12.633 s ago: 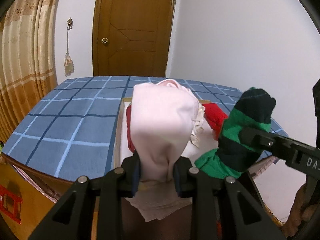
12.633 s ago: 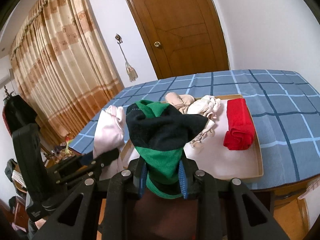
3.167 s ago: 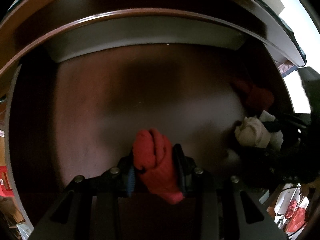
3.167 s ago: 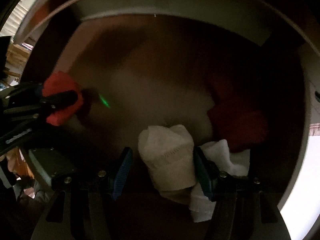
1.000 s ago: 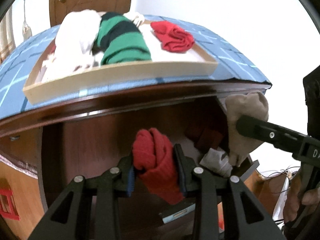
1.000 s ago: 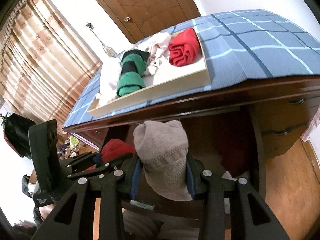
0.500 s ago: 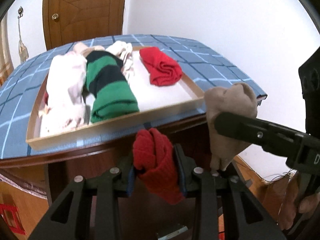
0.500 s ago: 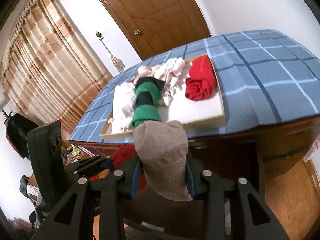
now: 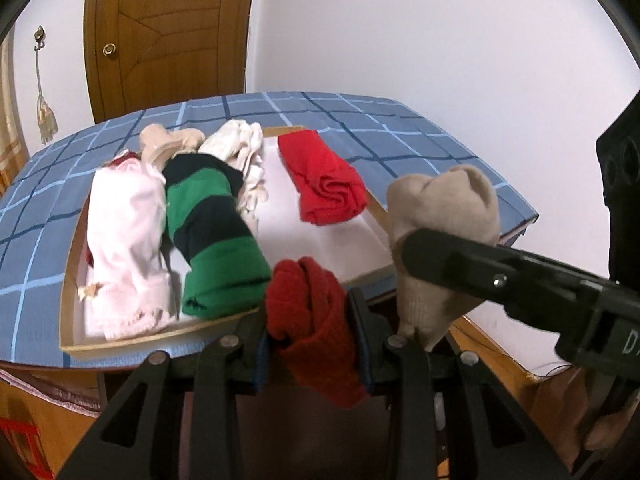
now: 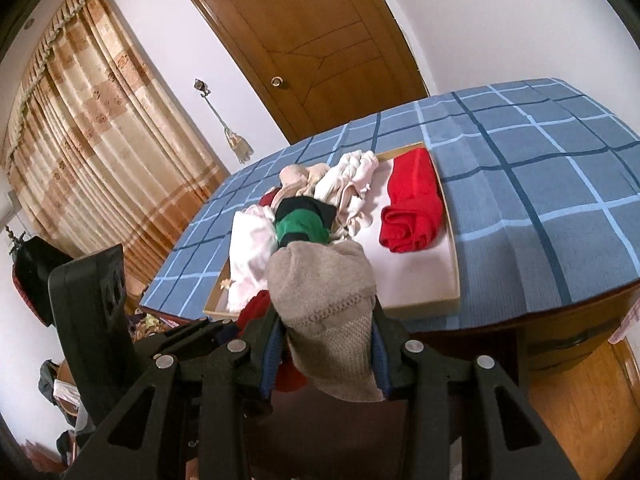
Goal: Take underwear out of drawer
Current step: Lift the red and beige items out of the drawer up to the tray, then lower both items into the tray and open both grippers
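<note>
Left wrist view: left gripper (image 9: 312, 344) pinches a dark red bundle (image 9: 312, 320) of knit cloth between its blue pads; cloth hangs below the jaws. To its right, the right gripper (image 9: 424, 264) crosses the frame, clamped on a beige bundle (image 9: 440, 216). Both bundles are held in the air, just in front of the near edge of a table covered by a blue checked cloth (image 9: 420, 148).

On the cloth sits a shallow tray (image 9: 76, 236) with a pale wooden rim and white floor. In it, left to right: a pink-white bundle (image 9: 124, 248), a green-and-black striped roll (image 9: 212, 240) touching it, a cream bundle (image 9: 244, 160) behind the roll, and a bright red roll (image 9: 324, 184) lying apart on the right side. A tan piece (image 9: 168, 140) lies at the far end.

Right wrist view: right gripper (image 10: 326, 348) squeezes the beige bundle (image 10: 324, 304) between its pads; the dark red bundle (image 10: 256, 308) shows just left of it, with the left gripper's black body alongside. Tray rim (image 10: 454, 256) lies beyond. Behind the table: a wooden door (image 10: 320, 40), a patterned curtain (image 10: 100, 152). Drawer is not visible in either view.
</note>
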Tool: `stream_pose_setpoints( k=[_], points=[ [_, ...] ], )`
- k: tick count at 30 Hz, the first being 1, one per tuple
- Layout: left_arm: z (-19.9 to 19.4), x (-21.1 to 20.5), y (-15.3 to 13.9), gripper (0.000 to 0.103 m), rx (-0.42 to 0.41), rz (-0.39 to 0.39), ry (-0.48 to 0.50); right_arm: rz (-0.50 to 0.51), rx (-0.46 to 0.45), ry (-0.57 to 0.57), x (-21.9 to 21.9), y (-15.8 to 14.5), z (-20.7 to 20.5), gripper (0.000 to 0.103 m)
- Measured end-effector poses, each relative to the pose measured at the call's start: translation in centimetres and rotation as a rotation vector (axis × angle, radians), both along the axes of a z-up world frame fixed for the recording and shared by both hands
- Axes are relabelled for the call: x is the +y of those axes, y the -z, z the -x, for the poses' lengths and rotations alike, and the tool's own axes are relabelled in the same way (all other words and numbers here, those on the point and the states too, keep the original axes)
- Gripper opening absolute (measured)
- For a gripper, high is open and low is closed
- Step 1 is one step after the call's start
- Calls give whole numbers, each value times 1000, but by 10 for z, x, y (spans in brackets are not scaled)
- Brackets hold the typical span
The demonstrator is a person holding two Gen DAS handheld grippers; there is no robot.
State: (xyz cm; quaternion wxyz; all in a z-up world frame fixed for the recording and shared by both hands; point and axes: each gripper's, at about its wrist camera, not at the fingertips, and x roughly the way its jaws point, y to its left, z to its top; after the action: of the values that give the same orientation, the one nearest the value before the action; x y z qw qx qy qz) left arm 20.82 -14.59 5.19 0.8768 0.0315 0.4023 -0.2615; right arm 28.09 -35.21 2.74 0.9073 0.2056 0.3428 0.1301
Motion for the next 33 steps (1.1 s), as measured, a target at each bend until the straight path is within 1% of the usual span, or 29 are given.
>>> stream_pose_setpoints(
  k=[7, 11, 14, 21, 29, 33],
  points=[
    [-20, -6, -6, 33, -14, 14, -19, -13, -12, 37, -8, -5, -20, 41],
    [-35, -12, -8, 33, -26, -1, -29, -25, -1, 51, -12, -5, -37, 41],
    [-43, -15, -8, 33, -30, -6, -33, -4, -9, 66, -13, -7, -50, 41],
    [-63, -23, -2, 33, -24, -19, -43, -4, -10, 85, -14, -9, -81, 41],
    [-88, -32, 10, 33, 2, -40, -68, -1, 30, 102, -18, 3, -123, 41],
    [-95, -33, 13, 33, 1, -47, -73, -6, 55, 104, -21, 8, -142, 41]
  ],
)
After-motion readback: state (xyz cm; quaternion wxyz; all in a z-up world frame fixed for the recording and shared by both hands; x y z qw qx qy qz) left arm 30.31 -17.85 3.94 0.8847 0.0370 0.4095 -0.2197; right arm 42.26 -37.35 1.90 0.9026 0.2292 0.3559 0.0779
